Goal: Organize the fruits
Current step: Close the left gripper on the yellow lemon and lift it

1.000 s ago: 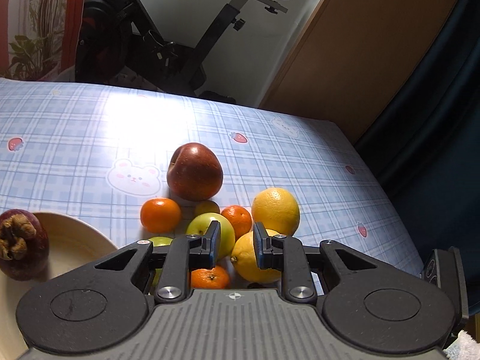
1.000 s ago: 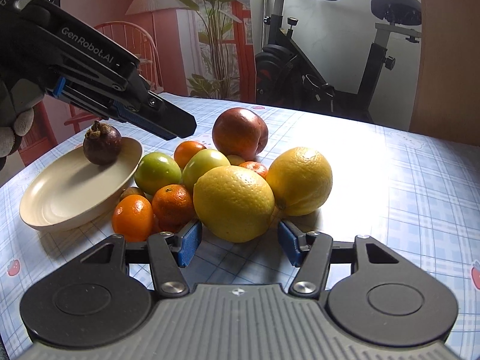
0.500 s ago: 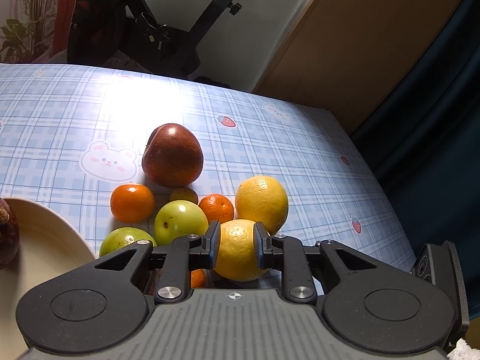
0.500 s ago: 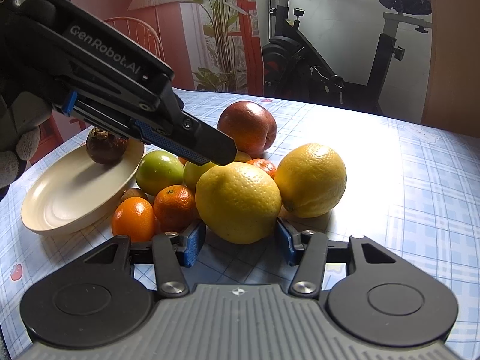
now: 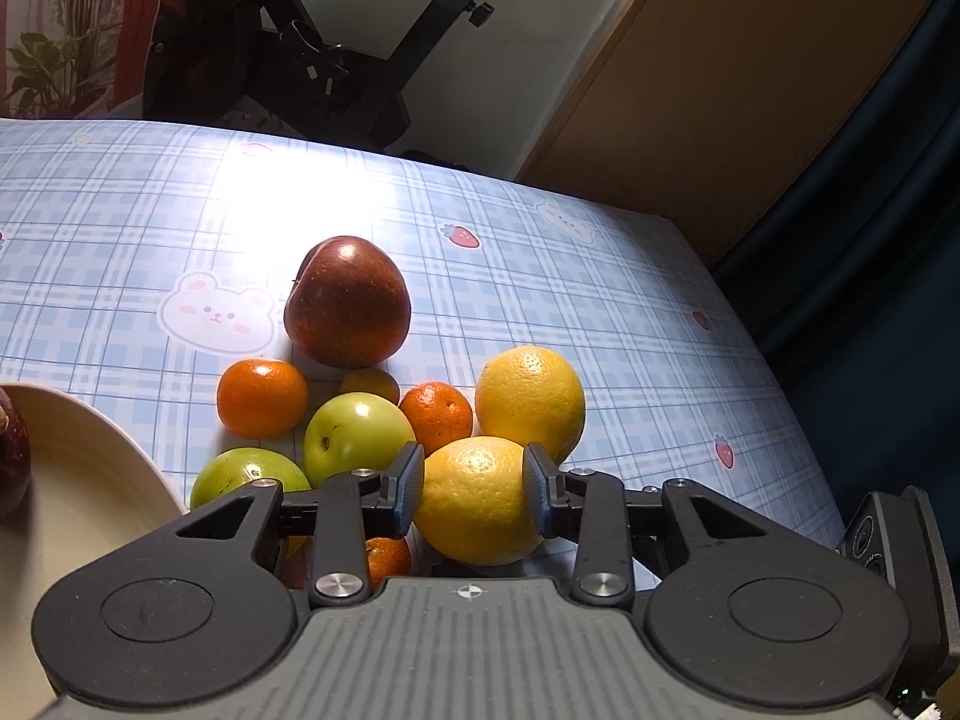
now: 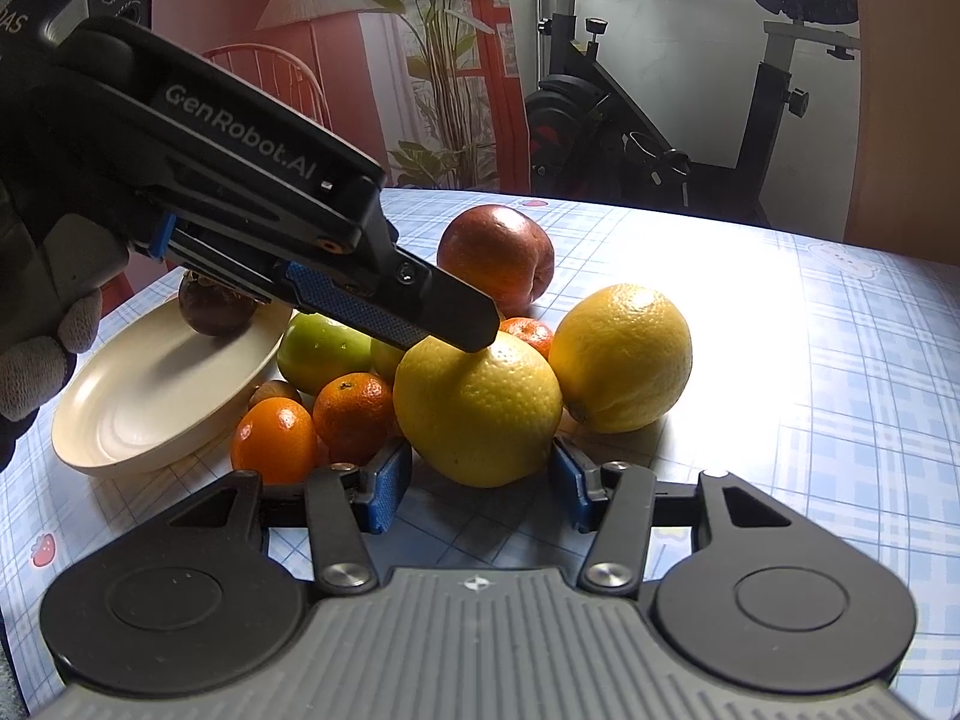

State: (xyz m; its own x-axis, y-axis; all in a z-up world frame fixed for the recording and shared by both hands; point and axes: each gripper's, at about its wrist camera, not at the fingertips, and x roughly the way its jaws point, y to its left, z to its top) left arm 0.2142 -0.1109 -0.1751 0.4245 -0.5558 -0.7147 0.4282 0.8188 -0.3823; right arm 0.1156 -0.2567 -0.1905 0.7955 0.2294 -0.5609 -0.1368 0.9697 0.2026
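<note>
- While the left gripper jaws are opening around the large round yellow citrus fruit in the tabletop pile, contact is uncertain.
- Right gripper stands open just before it, holding nothing.
- Risk: nudging it scatters neighbouring small orange mandarins.

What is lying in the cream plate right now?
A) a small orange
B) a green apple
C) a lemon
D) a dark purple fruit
D: the dark purple fruit sits alone in the cream plate, while the other fruit lie on the tablecloth beside it.
</note>
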